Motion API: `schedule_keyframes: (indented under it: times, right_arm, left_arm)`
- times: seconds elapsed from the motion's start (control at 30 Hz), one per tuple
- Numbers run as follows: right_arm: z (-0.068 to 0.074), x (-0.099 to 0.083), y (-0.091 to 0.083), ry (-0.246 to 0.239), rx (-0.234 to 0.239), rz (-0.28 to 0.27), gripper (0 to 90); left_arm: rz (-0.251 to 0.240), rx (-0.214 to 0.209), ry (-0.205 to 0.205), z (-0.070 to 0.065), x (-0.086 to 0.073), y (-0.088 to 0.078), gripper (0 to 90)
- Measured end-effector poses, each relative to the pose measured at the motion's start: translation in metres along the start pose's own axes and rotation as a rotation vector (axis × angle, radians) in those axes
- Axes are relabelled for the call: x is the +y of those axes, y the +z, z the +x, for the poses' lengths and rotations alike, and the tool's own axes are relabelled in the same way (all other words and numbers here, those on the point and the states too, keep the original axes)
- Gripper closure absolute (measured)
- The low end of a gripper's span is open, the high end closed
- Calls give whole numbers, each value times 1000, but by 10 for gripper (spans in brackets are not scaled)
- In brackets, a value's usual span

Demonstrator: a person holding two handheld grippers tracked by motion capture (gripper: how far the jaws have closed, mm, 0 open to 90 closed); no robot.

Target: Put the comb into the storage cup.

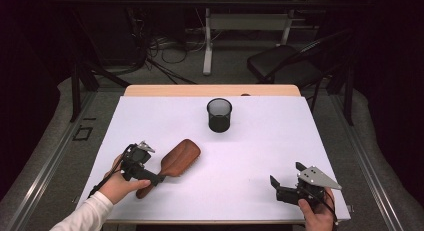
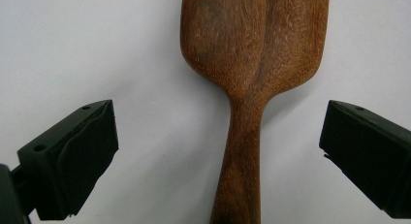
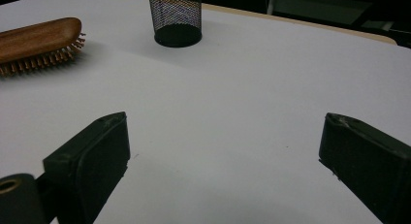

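While spread, left gripper [image 2: 218,156] straddles hairbrush [image 2: 252,88] handle.

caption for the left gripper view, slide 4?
Left gripper, jaws wide open, straddling the handle of a wooden hairbrush lying back-up on the white table.
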State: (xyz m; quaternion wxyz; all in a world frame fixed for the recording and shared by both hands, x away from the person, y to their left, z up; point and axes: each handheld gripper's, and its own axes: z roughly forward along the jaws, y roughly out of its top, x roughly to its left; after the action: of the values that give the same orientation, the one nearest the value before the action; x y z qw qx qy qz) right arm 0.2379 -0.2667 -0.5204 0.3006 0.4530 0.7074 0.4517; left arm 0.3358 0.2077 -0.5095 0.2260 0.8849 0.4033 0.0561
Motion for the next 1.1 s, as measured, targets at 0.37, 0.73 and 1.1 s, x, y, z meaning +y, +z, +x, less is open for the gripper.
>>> schedule_keyframes:
  times: [0.37, 0.73, 1.1]
  right_arm:
    - [0, 0, 0, -1, 1, 1, 40]
    - [0, 0, 0, -3, 1, 0, 40]
    - [0, 0, 0, -4, 2, 1, 41]
  left_arm:
    - [48, 6, 24, -3, 4, 5, 28]
    - [69, 13, 31, -8, 9, 11, 52]
    - [108, 16, 52, -15, 14, 21, 85]
